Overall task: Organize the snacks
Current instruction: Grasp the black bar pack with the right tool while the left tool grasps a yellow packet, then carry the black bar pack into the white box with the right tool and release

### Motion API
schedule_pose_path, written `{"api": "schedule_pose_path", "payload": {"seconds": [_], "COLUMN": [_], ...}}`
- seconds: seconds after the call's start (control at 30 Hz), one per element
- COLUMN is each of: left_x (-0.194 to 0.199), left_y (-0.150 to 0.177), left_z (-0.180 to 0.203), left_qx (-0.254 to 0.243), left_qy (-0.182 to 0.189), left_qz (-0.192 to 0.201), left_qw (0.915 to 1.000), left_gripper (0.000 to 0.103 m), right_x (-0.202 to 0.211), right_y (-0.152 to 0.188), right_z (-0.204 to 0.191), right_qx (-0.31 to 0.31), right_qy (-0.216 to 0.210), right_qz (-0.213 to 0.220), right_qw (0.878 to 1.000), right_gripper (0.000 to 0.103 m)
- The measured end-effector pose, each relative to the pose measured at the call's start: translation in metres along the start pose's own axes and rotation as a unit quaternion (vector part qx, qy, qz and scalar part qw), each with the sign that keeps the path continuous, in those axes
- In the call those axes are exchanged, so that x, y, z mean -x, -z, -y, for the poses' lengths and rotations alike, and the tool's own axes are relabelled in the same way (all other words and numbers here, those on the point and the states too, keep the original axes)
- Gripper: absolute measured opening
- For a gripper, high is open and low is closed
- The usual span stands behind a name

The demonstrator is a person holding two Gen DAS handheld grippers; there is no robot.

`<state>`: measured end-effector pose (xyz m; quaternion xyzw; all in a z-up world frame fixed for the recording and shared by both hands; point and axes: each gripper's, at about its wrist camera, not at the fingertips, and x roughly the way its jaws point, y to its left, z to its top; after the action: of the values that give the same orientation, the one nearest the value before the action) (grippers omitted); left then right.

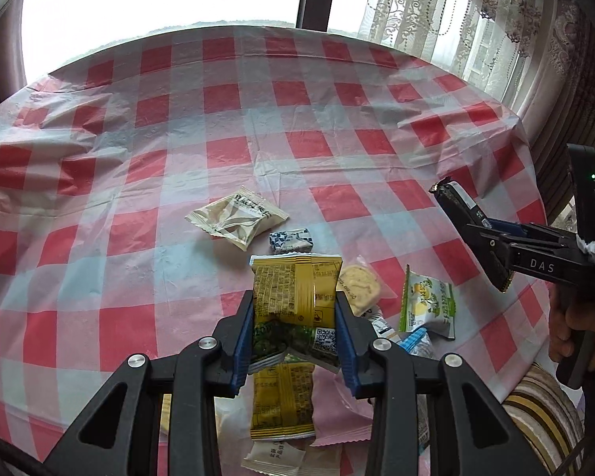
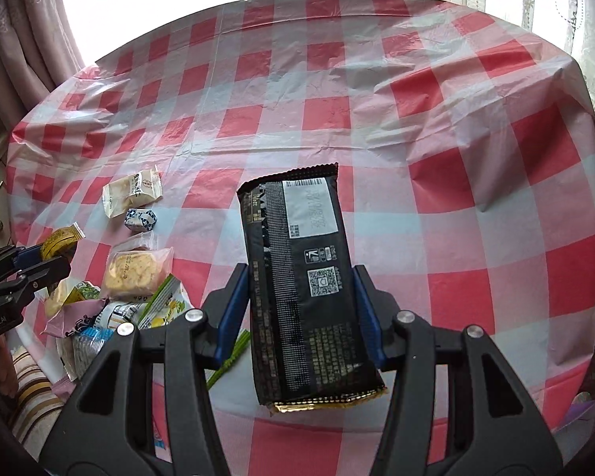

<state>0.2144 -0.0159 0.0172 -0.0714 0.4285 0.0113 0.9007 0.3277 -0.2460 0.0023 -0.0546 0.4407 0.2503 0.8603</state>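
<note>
My left gripper is shut on a yellow snack packet, held above the table with its printed back facing me. A green-patterned wrapper is bunched between the pads under it. My right gripper is shut on a long black snack bar, its blue pads pressing both long edges. In the left wrist view the right gripper hangs at the far right with the black bar seen edge-on. The right wrist view shows the left gripper at the left edge with the yellow packet.
Loose snacks lie on the red-and-white checked tablecloth: a beige packet, a blue-and-white candy, a wrapped cracker, a lemon-print packet, another yellow packet. A hand holds the right gripper. Curtains hang behind.
</note>
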Motion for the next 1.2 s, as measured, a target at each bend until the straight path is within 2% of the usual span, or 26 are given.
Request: {"api": "schedule_pose_path", "payload": {"seconds": [0.3, 0.53, 0.73, 0.93, 1.2], "left_x": [0.003, 0.006, 0.005, 0.002, -0.002], "left_y": [0.005, 0.014, 0.026, 0.038, 0.055], "left_z": [0.080, 0.148, 0.203, 0.254, 0.312], "left_qx": [-0.064, -0.126, -0.180, -0.226, -0.287], "left_qy": [0.054, 0.099, 0.131, 0.167, 0.187], "left_qz": [-0.011, -0.026, -0.043, -0.068, -0.093], "left_qw": [0.9964, 0.9867, 0.9740, 0.9573, 0.9350], "left_gripper": [0.038, 0.038, 0.038, 0.038, 0.038], "right_x": [0.049, 0.088, 0.115, 0.129, 0.135], "right_y": [0.057, 0.106, 0.146, 0.179, 0.212], "right_z": [0.033, 0.064, 0.096, 0.129, 0.162], "right_qx": [-0.035, -0.069, -0.103, -0.144, -0.190], "right_qy": [0.025, 0.053, 0.080, 0.103, 0.121], "right_qz": [-0.003, -0.007, -0.019, -0.034, -0.055], "right_qw": [0.999, 0.996, 0.991, 0.984, 0.973], "right_gripper": [0.055, 0.055, 0.055, 0.055, 0.055]}}
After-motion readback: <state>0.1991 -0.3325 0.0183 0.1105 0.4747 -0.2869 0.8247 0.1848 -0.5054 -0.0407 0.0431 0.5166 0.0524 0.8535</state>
